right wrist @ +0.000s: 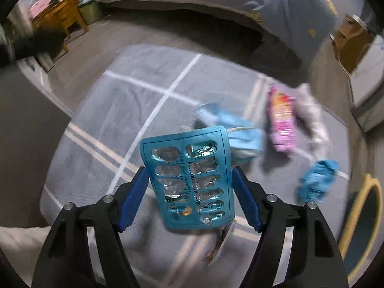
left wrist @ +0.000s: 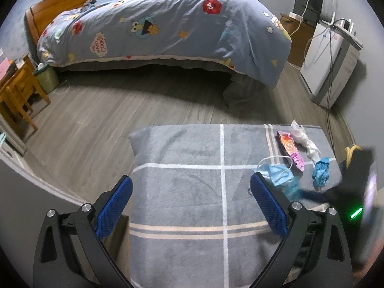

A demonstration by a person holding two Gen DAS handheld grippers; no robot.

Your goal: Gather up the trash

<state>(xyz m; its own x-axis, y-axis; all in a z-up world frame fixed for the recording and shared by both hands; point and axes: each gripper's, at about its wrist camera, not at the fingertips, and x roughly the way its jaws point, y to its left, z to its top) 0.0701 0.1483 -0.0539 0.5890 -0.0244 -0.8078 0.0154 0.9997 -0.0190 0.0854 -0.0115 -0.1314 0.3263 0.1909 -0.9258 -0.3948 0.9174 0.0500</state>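
Note:
My right gripper (right wrist: 189,175) is shut on a used blue blister pack (right wrist: 192,180), gripping its two long edges and holding it upright above the grey striped rug (right wrist: 108,120). On the rug beyond it lie a blue face mask (right wrist: 240,132), a pink snack wrapper (right wrist: 282,120), a white crumpled bag (right wrist: 312,115) and a crumpled blue glove (right wrist: 316,182). A brown scrap (right wrist: 218,247) lies under the pack. My left gripper (left wrist: 192,184) hangs open over the rug (left wrist: 180,168) with nothing between its pads. The mask (left wrist: 278,172) lies just past its right finger.
A dark bin with a yellow rim (right wrist: 364,216) stands at the rug's right edge. A bed with a blue quilt (left wrist: 168,28) lies across the wooden floor. A green bin (left wrist: 46,78) and wooden furniture (left wrist: 16,88) stand left. A white appliance with cables (left wrist: 328,67) stands right.

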